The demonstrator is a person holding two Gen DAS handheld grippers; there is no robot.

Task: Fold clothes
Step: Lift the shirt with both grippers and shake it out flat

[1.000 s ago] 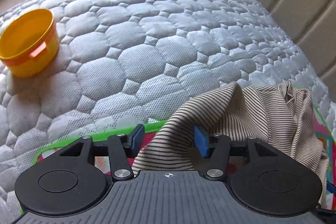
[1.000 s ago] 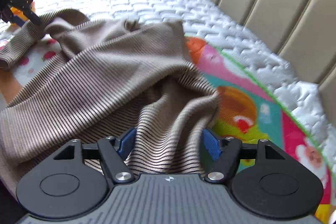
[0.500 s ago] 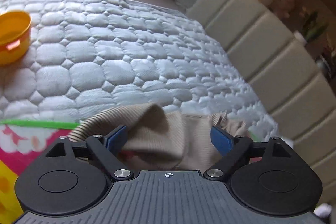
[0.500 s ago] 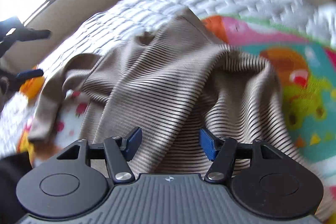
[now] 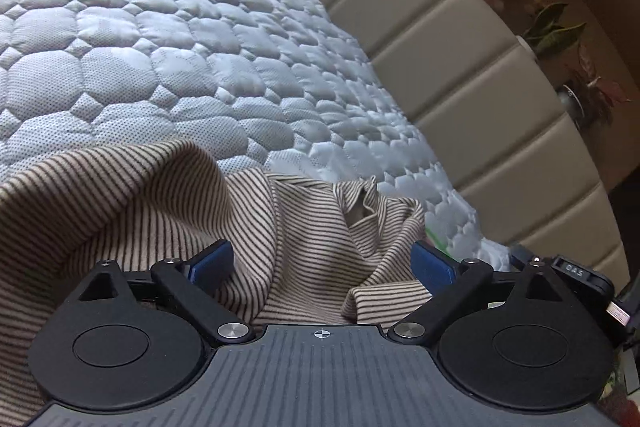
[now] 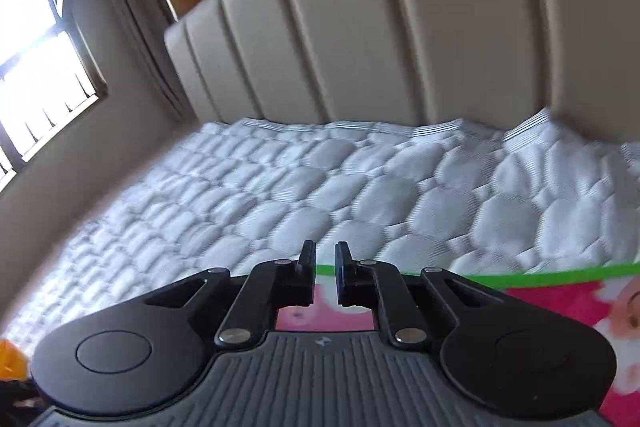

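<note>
Opening wide over the soft, limp brown-striped knit top (image 5: 312, 227), left gripper (image 5: 320, 263) wants a hem; right gripper (image 6: 325, 263) shut, empty

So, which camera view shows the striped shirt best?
The left wrist view. The striped shirt lies bunched there on the mattress, filling the space in front of the camera, with its stripes and folds clear. The right wrist view shows none of it, only mattress, headboard and a colourful mat.

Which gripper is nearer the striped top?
Left. The left gripper is right over the striped top, cloth between its opening jaws. The right gripper, shut and empty, points at bare mattress; no top in its view.
</note>
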